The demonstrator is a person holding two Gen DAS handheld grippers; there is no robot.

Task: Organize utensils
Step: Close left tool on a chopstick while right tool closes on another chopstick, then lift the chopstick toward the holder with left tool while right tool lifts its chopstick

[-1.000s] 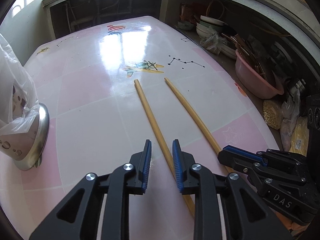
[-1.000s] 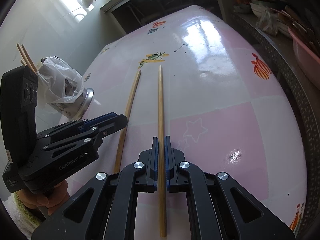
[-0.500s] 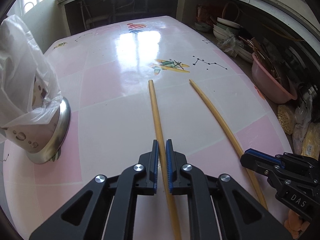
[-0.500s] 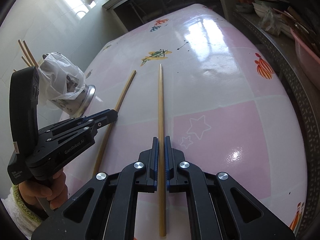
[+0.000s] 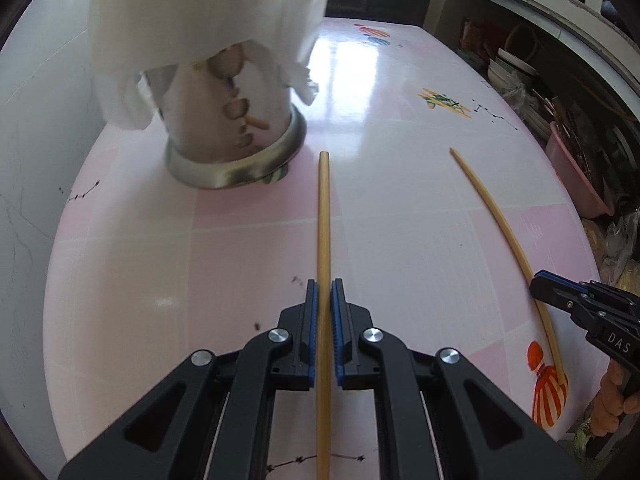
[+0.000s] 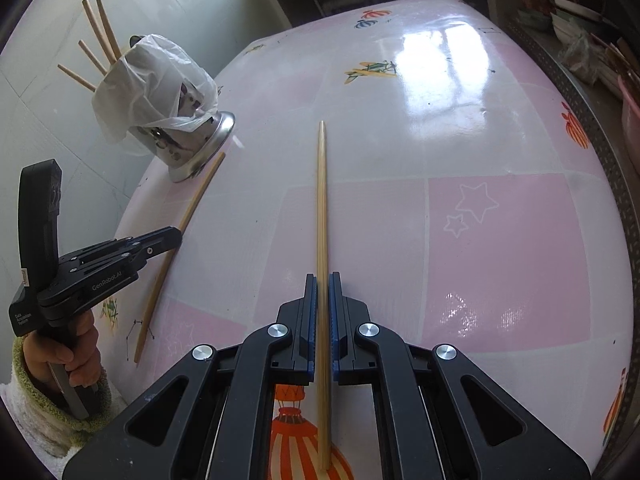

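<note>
pink basin [image 5: 576, 176] beside table [image 5: 400, 240]; stacked bowls [image 5: 514, 70].

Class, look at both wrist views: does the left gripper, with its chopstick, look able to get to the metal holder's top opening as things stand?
Probably yes. The left gripper, shut on its chopstick, has bare table between it and the metal holder. The plastic bag drapes the rim, though, and four chopsticks already crowd it.

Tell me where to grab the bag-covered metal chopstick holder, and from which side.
Probably low on the holder, on the bare metal just above its flared base ring, coming in level from the table side. The plastic bag covers the upper part and chopsticks stick out of the top, blocking a grasp from above.
</note>
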